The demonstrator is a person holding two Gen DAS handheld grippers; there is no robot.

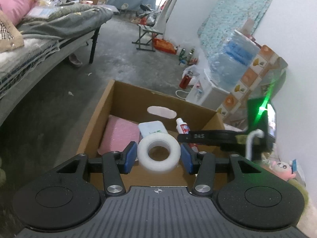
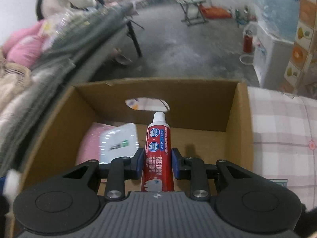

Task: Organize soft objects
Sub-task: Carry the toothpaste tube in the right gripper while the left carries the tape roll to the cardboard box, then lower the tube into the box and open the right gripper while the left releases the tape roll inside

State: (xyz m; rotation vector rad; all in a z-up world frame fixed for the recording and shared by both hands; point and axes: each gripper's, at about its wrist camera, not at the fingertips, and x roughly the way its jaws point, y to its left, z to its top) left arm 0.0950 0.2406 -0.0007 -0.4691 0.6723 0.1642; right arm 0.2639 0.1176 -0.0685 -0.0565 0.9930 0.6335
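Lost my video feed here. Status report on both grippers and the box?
Left gripper shut on tape roll. Right gripper shut on toothpaste tube. Both over cardboard box; pink pad, white packet already inside. Nothing blocking.

Around me lies a dusty grey concrete floor (image 1: 122,45), a metal-legged bed (image 1: 59,29) heaped with grey and pink bedding at my left, white walls (image 1: 218,6), a folding stool (image 1: 147,34) farther back, and what may be curtained, daylit windows beyond.

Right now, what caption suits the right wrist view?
Blue-padded fingers clamp a red toothpaste tube above an open cardboard box.
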